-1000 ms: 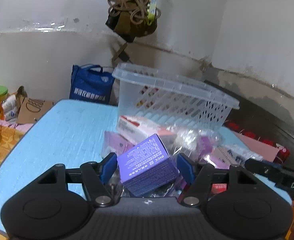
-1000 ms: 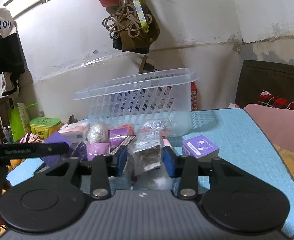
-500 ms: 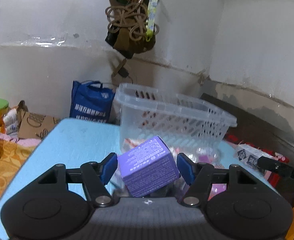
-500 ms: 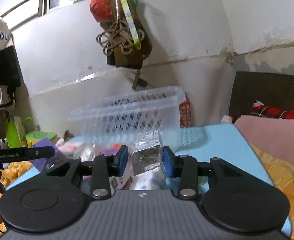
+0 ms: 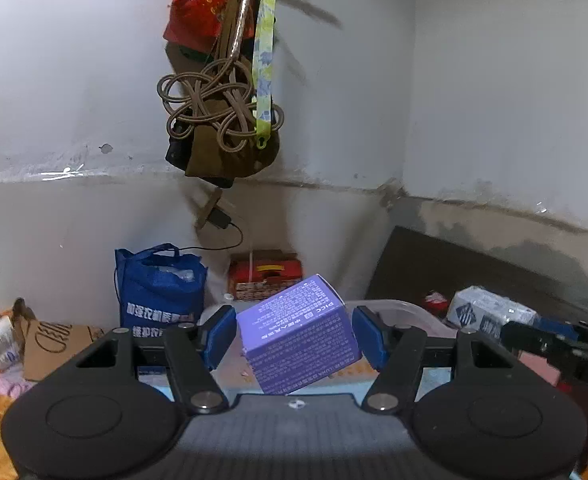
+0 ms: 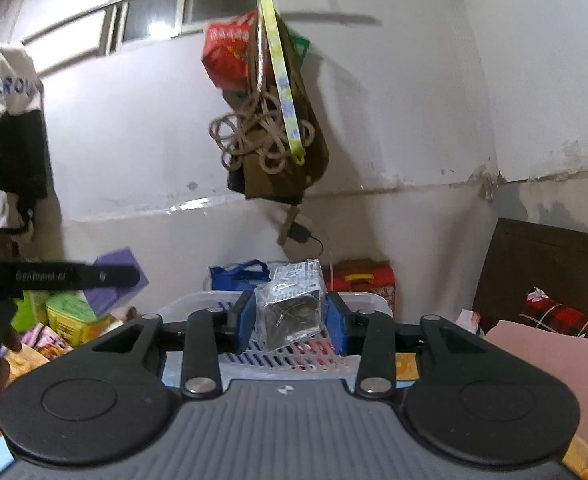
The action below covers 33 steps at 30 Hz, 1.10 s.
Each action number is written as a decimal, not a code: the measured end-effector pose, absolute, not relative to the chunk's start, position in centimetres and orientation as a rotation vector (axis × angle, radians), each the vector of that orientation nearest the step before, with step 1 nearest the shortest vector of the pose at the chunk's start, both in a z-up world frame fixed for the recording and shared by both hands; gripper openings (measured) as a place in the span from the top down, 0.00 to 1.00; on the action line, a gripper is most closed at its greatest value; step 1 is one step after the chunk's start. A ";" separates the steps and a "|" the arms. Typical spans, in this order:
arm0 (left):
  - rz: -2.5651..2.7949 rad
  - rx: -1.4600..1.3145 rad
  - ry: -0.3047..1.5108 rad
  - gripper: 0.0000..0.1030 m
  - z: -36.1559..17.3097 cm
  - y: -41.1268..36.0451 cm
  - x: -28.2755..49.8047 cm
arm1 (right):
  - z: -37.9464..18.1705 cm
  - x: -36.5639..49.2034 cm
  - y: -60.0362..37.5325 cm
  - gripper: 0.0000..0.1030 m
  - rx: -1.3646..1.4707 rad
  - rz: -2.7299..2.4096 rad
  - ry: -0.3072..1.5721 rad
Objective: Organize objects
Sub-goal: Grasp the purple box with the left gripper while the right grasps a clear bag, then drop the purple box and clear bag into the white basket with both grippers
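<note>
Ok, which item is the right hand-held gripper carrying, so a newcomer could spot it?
Start at the white slotted basket low in the right wrist view. Just above its rim, the right hand-held gripper is shut on a clear plastic packet with dark contents and a printed label on top. Unlike the purple box in the left hand-held gripper, it is crinkly and see-through.

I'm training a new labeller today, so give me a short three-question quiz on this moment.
1. True or false: the left tool holds a purple box.
2. The right tool grips: A) a red box, B) a clear packet, C) nothing.
3. Fill in: below the packet lies a white ___.

Key: 1 true; 2 B; 3 basket.
</note>
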<state>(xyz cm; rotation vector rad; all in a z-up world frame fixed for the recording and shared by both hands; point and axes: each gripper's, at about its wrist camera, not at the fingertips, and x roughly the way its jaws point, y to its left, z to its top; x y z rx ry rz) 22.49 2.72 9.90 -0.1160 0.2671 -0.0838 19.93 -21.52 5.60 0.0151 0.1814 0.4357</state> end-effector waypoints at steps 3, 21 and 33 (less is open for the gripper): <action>-0.066 -0.080 0.310 0.34 9.2 2.0 25.2 | 4.9 22.1 -21.1 0.60 0.026 0.447 0.215; -0.029 -0.056 0.354 0.11 6.7 1.4 29.3 | 3.3 25.8 -19.8 0.40 0.006 0.464 0.246; 0.009 -0.086 0.311 0.00 5.0 5.0 21.5 | 0.4 18.7 -24.0 0.00 0.004 0.413 0.251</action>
